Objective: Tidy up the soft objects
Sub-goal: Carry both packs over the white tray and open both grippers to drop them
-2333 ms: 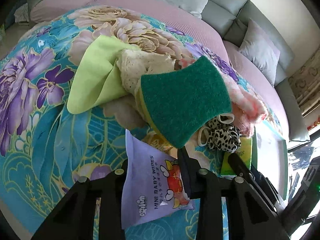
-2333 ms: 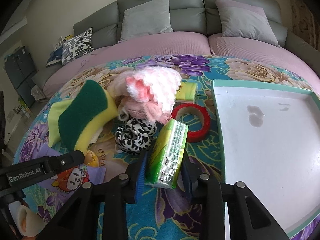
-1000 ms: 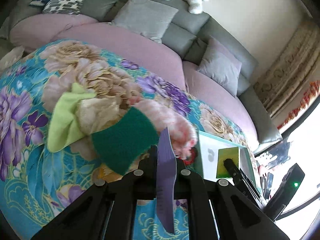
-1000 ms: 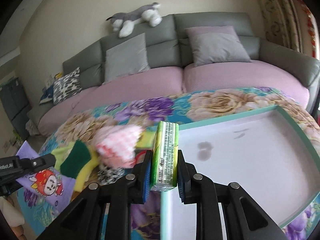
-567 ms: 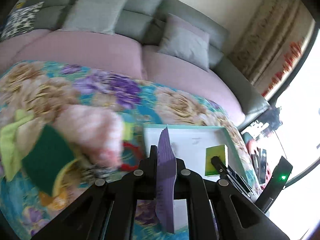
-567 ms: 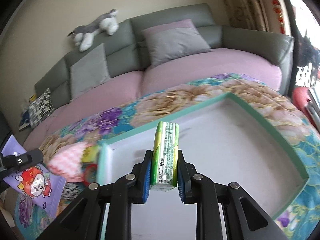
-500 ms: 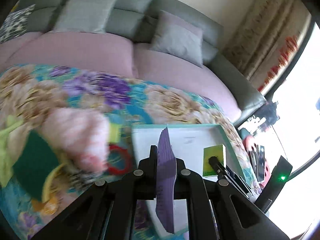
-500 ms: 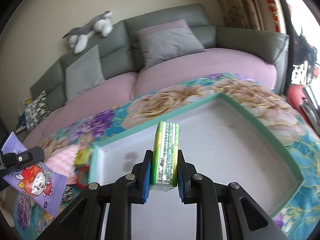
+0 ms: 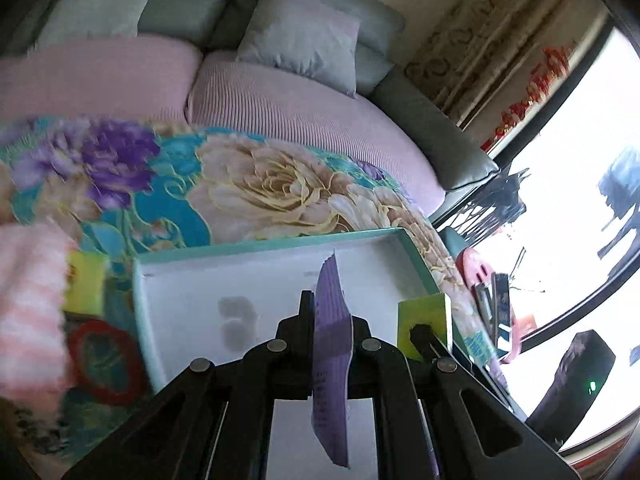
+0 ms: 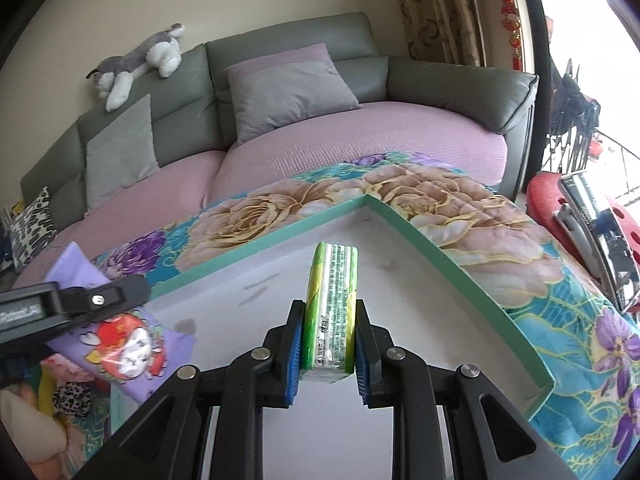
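White tray with teal rim (image 10: 420, 236) on floral table beneath both tools, right hand-held gripper (image 10: 327, 354) clamped on upright green tissue pack (image 10: 331, 312) above tray floor, left hand-held gripper (image 9: 330, 330) pinched tight on purple wipes pouch (image 9: 331, 344) held edge-on between its fingers

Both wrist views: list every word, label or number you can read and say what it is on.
None can be read with confidence.
Green tissue pack in the right gripper: small print, too small.
Purple wipes pack in the left gripper: cartoon picture only, fine print blurred.
Left gripper's side label: cut off, illegible.
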Available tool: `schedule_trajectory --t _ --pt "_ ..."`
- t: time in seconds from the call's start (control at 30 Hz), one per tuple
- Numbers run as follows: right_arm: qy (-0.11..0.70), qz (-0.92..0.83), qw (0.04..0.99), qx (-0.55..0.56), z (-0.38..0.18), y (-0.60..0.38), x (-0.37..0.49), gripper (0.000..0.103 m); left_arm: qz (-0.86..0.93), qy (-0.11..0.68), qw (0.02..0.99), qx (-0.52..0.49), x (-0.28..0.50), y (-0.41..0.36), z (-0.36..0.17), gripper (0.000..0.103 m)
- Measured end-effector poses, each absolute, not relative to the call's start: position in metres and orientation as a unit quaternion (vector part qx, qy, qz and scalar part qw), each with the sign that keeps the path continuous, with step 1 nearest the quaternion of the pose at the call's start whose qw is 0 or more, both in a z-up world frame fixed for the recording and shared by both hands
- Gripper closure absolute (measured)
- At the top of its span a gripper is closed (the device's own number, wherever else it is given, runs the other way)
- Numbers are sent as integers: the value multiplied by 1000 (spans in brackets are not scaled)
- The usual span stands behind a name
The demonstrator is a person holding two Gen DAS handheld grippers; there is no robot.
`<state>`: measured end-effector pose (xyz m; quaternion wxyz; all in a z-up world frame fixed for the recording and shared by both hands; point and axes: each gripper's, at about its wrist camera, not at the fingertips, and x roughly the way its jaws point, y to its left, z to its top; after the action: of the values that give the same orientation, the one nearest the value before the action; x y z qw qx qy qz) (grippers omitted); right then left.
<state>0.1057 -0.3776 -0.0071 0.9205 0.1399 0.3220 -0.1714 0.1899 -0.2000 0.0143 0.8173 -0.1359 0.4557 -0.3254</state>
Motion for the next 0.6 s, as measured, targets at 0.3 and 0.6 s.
schedule_trajectory --t 0.3,0.6 --pt "330 -186 914 143 -11 -384 108 79 -343 456 798 -194 208 -211 1 96" --pt "337 -183 911 150 -13 -386 108 77 -300 498 796 -169 209 -212 -23 95"
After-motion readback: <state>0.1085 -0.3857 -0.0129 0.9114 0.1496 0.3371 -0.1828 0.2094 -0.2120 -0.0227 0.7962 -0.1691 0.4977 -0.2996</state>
